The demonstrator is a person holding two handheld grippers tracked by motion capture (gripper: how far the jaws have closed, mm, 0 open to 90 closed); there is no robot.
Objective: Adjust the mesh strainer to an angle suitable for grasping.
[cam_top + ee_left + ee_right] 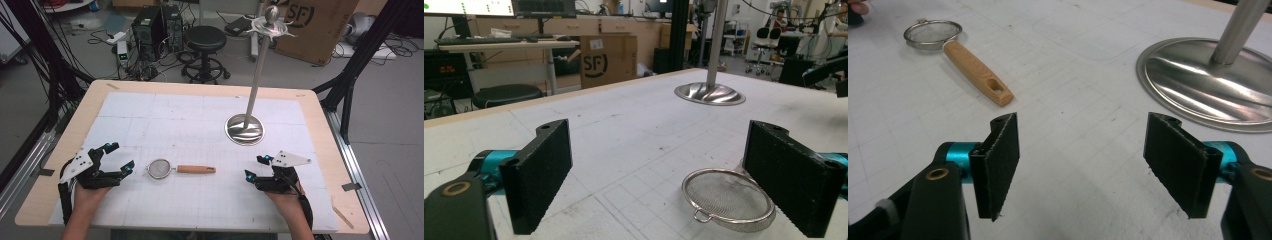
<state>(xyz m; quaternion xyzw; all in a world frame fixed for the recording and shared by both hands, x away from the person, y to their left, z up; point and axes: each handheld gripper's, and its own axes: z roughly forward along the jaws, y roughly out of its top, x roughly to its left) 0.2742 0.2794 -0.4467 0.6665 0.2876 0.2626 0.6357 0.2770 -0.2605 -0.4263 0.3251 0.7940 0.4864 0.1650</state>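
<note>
Both grippers spread wide, holding nothing: left gripper [119,156] just beside the strainer [160,169], right gripper [254,167] near the metal stand [244,129].

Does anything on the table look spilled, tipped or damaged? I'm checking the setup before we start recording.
Nothing stands out. The strainer lies flat on the white mat, wooden handle intact. The metal stand is upright on its round base. The left gripper and right gripper are open and apart from both.

Readable marks: one logo

The letters "SF" inside a dark ring are printed on the brown cardboard box [610,58] standing on the floor beyond the surface, and are also seen on it from above [314,26].
</note>
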